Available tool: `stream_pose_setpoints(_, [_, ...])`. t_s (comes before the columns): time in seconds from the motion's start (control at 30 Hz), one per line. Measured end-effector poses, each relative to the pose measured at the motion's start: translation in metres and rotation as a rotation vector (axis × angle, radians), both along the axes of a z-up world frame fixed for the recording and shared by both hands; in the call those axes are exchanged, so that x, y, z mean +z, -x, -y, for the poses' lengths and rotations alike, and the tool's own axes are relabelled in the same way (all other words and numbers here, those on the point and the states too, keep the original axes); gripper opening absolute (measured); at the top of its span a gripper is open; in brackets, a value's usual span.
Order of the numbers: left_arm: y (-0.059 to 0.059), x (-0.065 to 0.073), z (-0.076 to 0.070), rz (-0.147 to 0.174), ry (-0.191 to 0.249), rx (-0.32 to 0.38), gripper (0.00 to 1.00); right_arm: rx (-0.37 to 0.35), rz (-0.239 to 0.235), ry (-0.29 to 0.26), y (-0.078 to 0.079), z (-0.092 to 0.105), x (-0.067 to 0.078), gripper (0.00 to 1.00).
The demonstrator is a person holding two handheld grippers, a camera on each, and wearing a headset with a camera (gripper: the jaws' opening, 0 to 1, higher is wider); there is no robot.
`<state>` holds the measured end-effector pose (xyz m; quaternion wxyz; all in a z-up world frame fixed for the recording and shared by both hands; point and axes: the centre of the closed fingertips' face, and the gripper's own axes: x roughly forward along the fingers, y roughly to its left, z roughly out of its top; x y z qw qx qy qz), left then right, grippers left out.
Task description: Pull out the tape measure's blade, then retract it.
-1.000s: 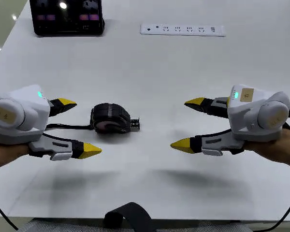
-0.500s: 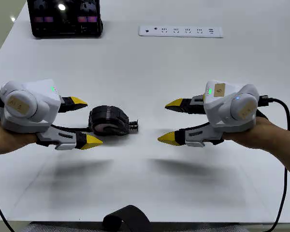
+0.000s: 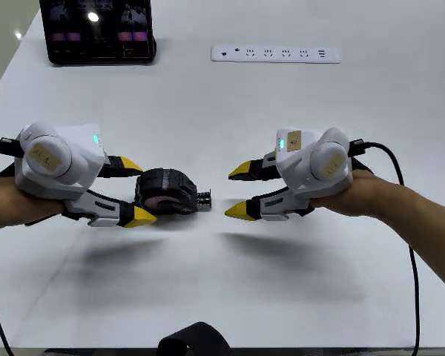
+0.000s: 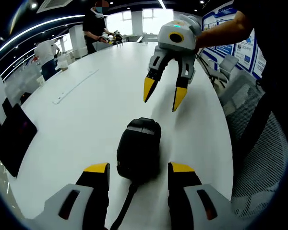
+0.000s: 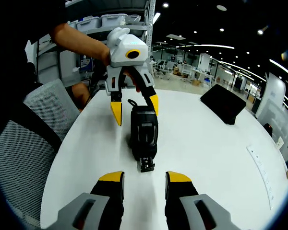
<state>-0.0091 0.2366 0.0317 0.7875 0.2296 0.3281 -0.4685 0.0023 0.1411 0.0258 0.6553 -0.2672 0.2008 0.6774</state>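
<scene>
Both jaw pairs apart: left gripper [image 3: 135, 190] astride tape measure [image 3: 167, 193], right gripper [image 3: 237, 190] opposite.

— What is the tape measure [image 3: 167, 191] made of?
— Black plastic, matt, with a ridged case.
— And the surface [image 3: 230, 111]?
— White, smooth, with a faint sheen.
— The left claw [image 3: 136, 190] and right claw [image 3: 237, 190]?
— Glossy white plastic shells, smooth yellow tips.

Clearances on the white table [image 3: 230, 289]
Open lane of bare surface between the tape measure [image 3: 167, 191] hook end and the right gripper [image 3: 237, 190], jaws parted; left gripper [image 3: 139, 190] jaws flank the case, narrow gaps either side; power strip [image 3: 275, 54] and dark screen [image 3: 96, 31] well apart, far edge.
</scene>
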Motion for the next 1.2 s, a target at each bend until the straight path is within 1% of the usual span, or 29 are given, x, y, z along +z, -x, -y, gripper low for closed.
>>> stream_pose_setpoints(0.1, [-0.002, 0.001, 0.002, 0.002, -0.003, -0.018, 0.41, 0.023, 0.000, 0.017, 0.000, -0.005, -0.004, 0.28])
stream_pose_setpoints(0.2, [-0.002, 0.000, 0.004, -0.003, -0.013, -0.041, 0.38, 0.045, 0.003, 0.038, 0.000, -0.009, -0.010, 0.25])
stream_pose_setpoints(0.3, [-0.002, -0.003, 0.005, -0.006, -0.028, -0.069, 0.36, 0.070, 0.010, 0.064, 0.000, -0.014, -0.016, 0.23])
stream_pose_setpoints(0.43, [-0.002, -0.004, 0.006, -0.013, -0.041, -0.094, 0.33, 0.091, 0.006, 0.089, 0.000, -0.019, -0.022, 0.20])
stream_pose_setpoints(0.47, [-0.002, -0.005, 0.006, -0.014, -0.049, -0.104, 0.33, 0.100, 0.012, 0.100, 0.000, -0.020, -0.025, 0.19])
stream_pose_setpoints(0.57, [-0.003, -0.006, 0.006, -0.009, -0.066, -0.123, 0.30, 0.115, 0.009, 0.114, 0.001, -0.024, -0.028, 0.18])
stream_pose_setpoints(0.8, [-0.007, -0.008, 0.006, -0.013, -0.080, -0.146, 0.27, 0.114, -0.005, 0.124, -0.002, -0.032, -0.034, 0.14])
stream_pose_setpoints(0.83, [-0.006, -0.009, 0.007, -0.017, -0.079, -0.150, 0.27, 0.114, -0.004, 0.126, -0.002, -0.032, -0.034, 0.13])
stream_pose_setpoints(0.97, [-0.007, -0.010, 0.008, -0.014, -0.081, -0.170, 0.27, 0.111, -0.012, 0.130, -0.003, -0.031, -0.036, 0.13])
stream_pose_setpoints(1.13, [-0.007, -0.010, 0.008, -0.022, -0.069, -0.179, 0.26, 0.117, -0.014, 0.128, -0.003, -0.031, -0.036, 0.11])
stream_pose_setpoints(1.2, [-0.006, -0.011, 0.008, -0.022, -0.077, -0.190, 0.26, 0.124, -0.008, 0.131, -0.002, -0.031, -0.036, 0.11])
